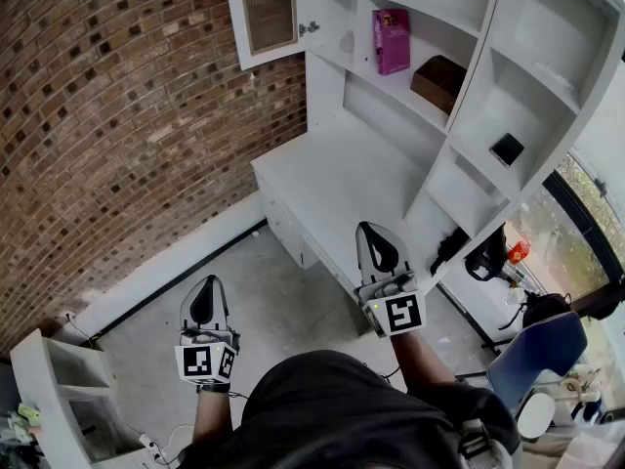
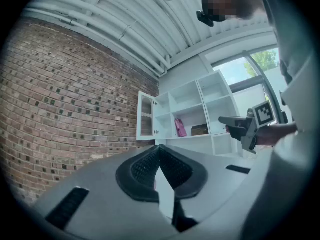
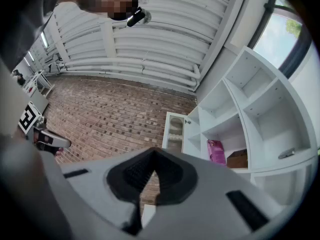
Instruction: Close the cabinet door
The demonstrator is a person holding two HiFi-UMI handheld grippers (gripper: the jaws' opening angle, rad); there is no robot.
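The white cabinet door (image 1: 269,10) with a glass pane stands swung open at the top left of the white shelf unit (image 1: 469,106), next to the brick wall. It also shows in the left gripper view as the cabinet door (image 2: 145,117) and in the right gripper view as the cabinet door (image 3: 175,132). My left gripper (image 1: 206,289) is held low over the floor, far short of the door, shut and empty. My right gripper (image 1: 372,233) hovers over the desk's front edge, also shut with nothing in it. Both point toward the shelf unit.
A pink box (image 1: 391,39) and a brown box (image 1: 437,81) stand on a shelf beside the door. The white desk top (image 1: 332,174) lies below. A brick wall (image 1: 117,115) runs along the left. A small white shelf (image 1: 44,379) and a blue chair (image 1: 537,352) stand nearby.
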